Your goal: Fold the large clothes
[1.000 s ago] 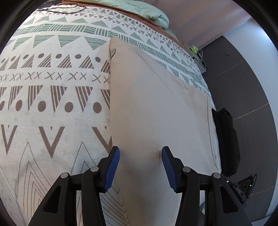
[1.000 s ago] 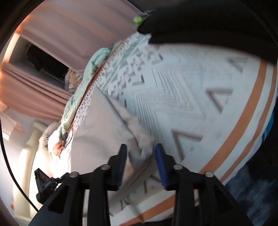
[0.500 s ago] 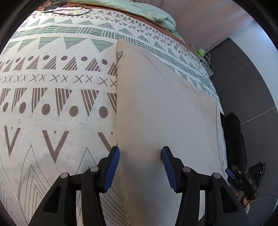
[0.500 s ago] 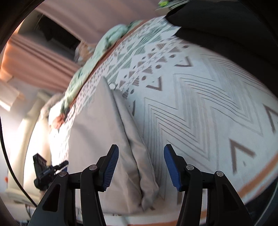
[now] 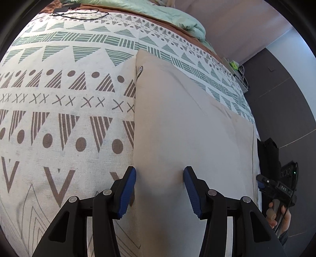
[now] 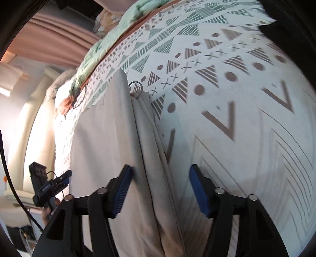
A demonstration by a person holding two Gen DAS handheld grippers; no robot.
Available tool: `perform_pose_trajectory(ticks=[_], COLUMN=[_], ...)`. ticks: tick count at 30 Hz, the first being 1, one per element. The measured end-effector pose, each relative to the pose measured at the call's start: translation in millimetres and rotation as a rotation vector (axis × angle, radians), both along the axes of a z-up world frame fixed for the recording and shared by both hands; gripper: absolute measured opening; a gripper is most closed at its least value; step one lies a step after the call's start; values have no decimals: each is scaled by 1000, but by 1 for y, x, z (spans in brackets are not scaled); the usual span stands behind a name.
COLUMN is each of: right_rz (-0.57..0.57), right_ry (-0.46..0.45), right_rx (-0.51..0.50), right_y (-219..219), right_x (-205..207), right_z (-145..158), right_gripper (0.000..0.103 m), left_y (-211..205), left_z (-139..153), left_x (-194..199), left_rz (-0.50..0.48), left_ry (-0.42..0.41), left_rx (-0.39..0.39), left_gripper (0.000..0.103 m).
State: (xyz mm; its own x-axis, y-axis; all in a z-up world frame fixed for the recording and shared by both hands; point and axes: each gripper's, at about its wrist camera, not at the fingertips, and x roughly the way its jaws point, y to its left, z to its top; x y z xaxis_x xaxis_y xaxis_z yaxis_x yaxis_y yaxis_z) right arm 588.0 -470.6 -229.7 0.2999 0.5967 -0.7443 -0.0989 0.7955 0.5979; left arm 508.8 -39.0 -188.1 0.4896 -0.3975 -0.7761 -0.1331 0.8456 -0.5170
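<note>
Beige folded garment [image 5: 183, 126] flat on patterned bed [image 5: 59, 118], along its edge. Left claw [image 5: 160, 187] parted over cloth, gripping nothing. Right claw [image 6: 160, 189] opening, straddling garment's folded edge, pads clear.

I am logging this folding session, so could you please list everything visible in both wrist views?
Beige folded fabric: one, beige, lying lengthwise on the bed, layered edges showing in the right wrist view.
Metal ring: one, silver, at the fabric's far corner.
Patterned bedspread: one, white with green and brown geometric shapes, covering the bed.
Mint-green quilt: one, bunched at the far end of the bed.
Black cable: one, on the bedspread's far end.
Pink curtain: one, beyond the bed.
Left gripper: black, blue pads, open over the fabric.
Right gripper: black, blue pads, jaws opening above the fabric's layered edge.
</note>
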Motion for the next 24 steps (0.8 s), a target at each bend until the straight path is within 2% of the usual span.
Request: perform_pose_trajectory(ticks=[4,9,17,23,24], right_rz=[56,90,81,116,121], right_ry=[37,35,132,122,116], right_rx=[34,69,258,244,233], right_y=[18,35,43,67,68], right_x=[24,48,89,105,105], right_z=[-10,-17,-35,-34,-33], right_gripper=[64,64,63,59,52], left_y=[4,9,14,18,18], left_z=[-6,-6,-13,-16,-16], left_x=[6,16,39,50,51], left_rz=[20,35,52,75,77], left_ry=[20,17,24,15,10], left_rx=[-22,-26,-40,-43,-41], left_gripper=[52,52,52,52,52])
